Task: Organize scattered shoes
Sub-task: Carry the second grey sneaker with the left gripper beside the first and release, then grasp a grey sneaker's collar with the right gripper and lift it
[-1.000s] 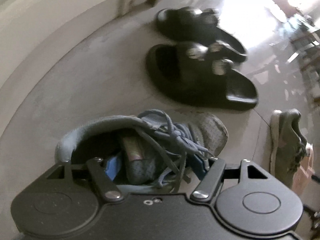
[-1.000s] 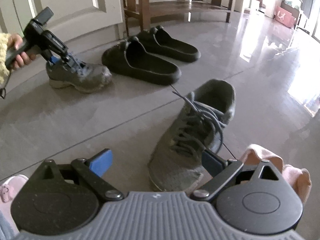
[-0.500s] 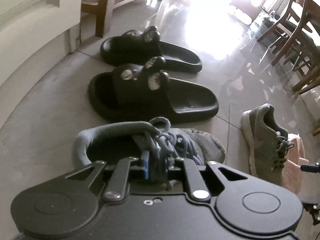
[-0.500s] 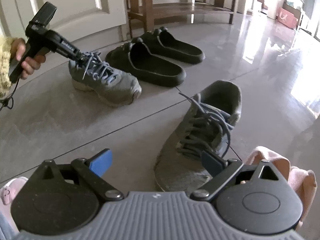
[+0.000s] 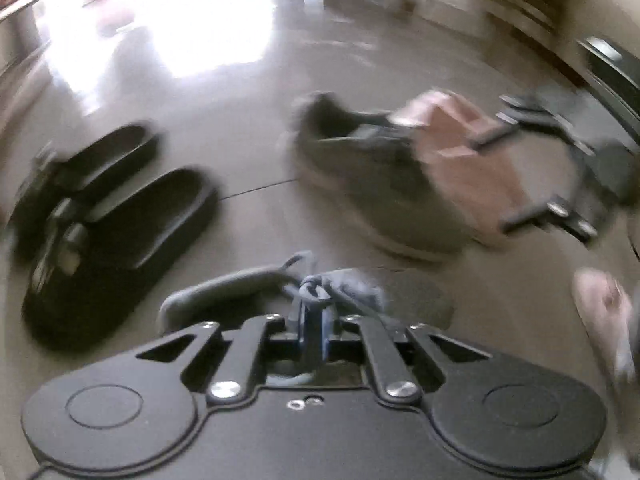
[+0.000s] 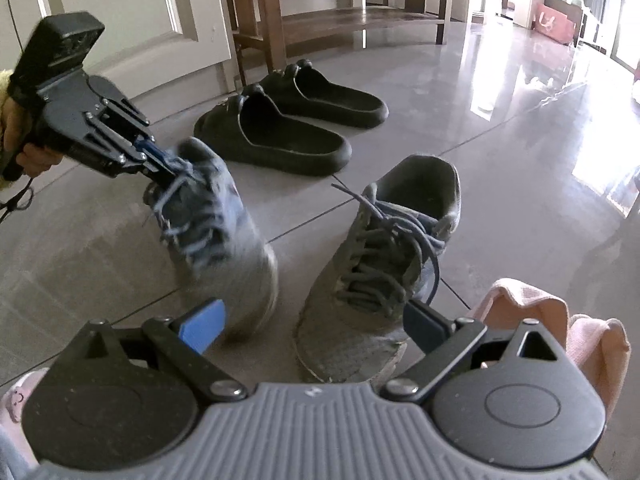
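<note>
Grey sneaker (image 6: 216,224) hangs clamped in left hand-held gripper (image 6: 170,168).

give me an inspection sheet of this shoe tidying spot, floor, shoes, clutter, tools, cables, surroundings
Surface: glossy grey tile floor, strong window glare.
Job's things: grey sneaker on the floor, laces loose; matching held sneaker off the floor, toe tilted down, blurred; pair of black slides side by side near the wooden shoe rack.
Clutter: pink cloth beside the floor sneaker; pink slipper at the frame's edge.
Tools: left tool shut on the held sneaker's laces; right tool open, nothing between its pads.
Cables: thin black cord hanging below the left hand.
Surroundings: white panelled door, pink box far back.
</note>
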A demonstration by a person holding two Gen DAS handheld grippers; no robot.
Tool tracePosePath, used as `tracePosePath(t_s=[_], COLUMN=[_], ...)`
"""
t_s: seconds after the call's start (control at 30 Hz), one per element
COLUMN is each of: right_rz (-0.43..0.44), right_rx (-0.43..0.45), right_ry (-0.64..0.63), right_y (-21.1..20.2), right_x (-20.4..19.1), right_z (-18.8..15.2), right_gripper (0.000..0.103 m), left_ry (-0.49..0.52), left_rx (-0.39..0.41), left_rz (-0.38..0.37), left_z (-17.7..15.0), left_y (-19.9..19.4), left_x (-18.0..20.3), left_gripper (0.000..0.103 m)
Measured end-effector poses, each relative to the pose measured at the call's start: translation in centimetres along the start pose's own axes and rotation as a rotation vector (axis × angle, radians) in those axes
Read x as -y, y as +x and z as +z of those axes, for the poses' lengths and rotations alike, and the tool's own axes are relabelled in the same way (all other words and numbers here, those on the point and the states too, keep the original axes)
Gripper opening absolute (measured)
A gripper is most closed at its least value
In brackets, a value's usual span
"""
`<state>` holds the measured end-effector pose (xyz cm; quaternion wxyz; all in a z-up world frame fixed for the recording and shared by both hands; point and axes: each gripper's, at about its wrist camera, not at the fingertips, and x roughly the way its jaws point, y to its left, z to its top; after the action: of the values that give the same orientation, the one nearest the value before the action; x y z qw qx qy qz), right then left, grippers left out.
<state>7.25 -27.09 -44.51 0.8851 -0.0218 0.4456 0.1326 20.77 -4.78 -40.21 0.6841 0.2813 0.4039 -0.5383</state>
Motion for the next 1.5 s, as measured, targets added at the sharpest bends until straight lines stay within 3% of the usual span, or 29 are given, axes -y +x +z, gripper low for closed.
tracePosePath(t_s=[0.1, 0.13, 0.17, 0.3, 0.33, 0.37, 0.5, 0.7, 0.87, 0.93, 1.0, 1.03, 1.1, 1.13, 1.2, 1.23, 1.33, 1.5], right_rz=[0.005, 0.009, 0.013, 0.011, 0.014, 0.021, 0.029, 0.083, 0.085, 0.1, 0.096, 0.094, 0.055, 0.035, -0.008, -0.001, -0.012, 0.001], right_rx=[0.0, -0.001, -0.002, -0.011, -0.011, -0.008, 0.039, 0.039, -0.116, -0.195, -0.279, -0.294, -0.384, -0.394, -0.387, -0.379, -0.293, -0.187], right_ry=[-0.002, -0.001, -0.001, -0.064, -0.081, -0.111, -0.145, -0.245, -0.382, -0.37, -0.265, -0.249, -0.171, -0.169, -0.215, -0.219, -0.295, -0.133], right_y=[0.1, 0.1, 0.2, 0.1, -0.1, -0.4, -1.2, 0.8, 6.6, 9.4, 12.2, 12.5, 14.5, 14.8, 15.6, 15.5, 15.0, 13.1], right_x=[-0.1, -0.1, -0.2, -0.8, -1.0, -1.1, -0.2, 2.5, 2.3, 2.5, 3.5, 3.5, 3.8, 3.6, 2.9, 2.8, 1.0, 2.6], right_z=[-0.1, -0.2, -0.2, -0.5, -0.6, -0.6, -0.4, 4.6, 8.4, 9.8, 11.1, 11.2, 11.2, 11.0, 10.2, 10.2, 9.4, 8.9], right_gripper=[0.097, 0.097, 0.097, 0.097, 0.097, 0.097, 0.097, 0.097, 0.097, 0.096, 0.094, 0.091, 0.068, 0.064, 0.04, 0.034, 0.027, 0.023], left_ry=[0.167, 0.2, 0.209, 0.081, 0.032, -0.043, -0.267, -0.403, -0.538, -0.577, -0.606, -0.615, -0.628, -0.627, -0.627, -0.63, -0.657, -0.656], left_rx=[-0.082, -0.107, -0.134, -0.203, -0.2, -0.194, -0.144, -0.076, -0.105, -0.106, -0.108, -0.117, -0.131, -0.135, -0.142, -0.148, -0.175, -0.202], left_rz=[-0.016, 0.001, 0.037, 0.148, 0.172, 0.216, 0.335, 0.439, 0.447, 0.421, 0.393, 0.385, 0.374, 0.376, 0.38, 0.382, 0.372, 0.368], left_z=[1.1, 1.3, 1.4, 1.1, 0.9, 0.5, -0.9, -2.3, -5.4, -6.1, -6.5, -6.3, -6.0, -5.9, -5.8, -5.8, -5.9, -6.2], left_y=[0.6, 0.9, 1.3, 2.4, 2.2, 1.6, -1.5, -5.5, -4.7, -4.2, -3.7, -3.4, -2.8, -2.5, -2.0, -1.7, -0.4, 0.8], left_x=[1.4, 1.7, 1.7, 0.4, 0.1, -0.5, -1.8, -2.0, -2.6, -2.3, -1.9, -1.8, -1.6, -1.5, -1.3, -1.4, -1.9, -1.8], left_gripper=[0.005, 0.012, 0.029, 0.036, 0.055, 0.061, 0.064, 0.066, 0.066, 0.066, 0.066, 0.066, 0.066, 0.066, 0.066, 0.066, 0.066, 0.066])
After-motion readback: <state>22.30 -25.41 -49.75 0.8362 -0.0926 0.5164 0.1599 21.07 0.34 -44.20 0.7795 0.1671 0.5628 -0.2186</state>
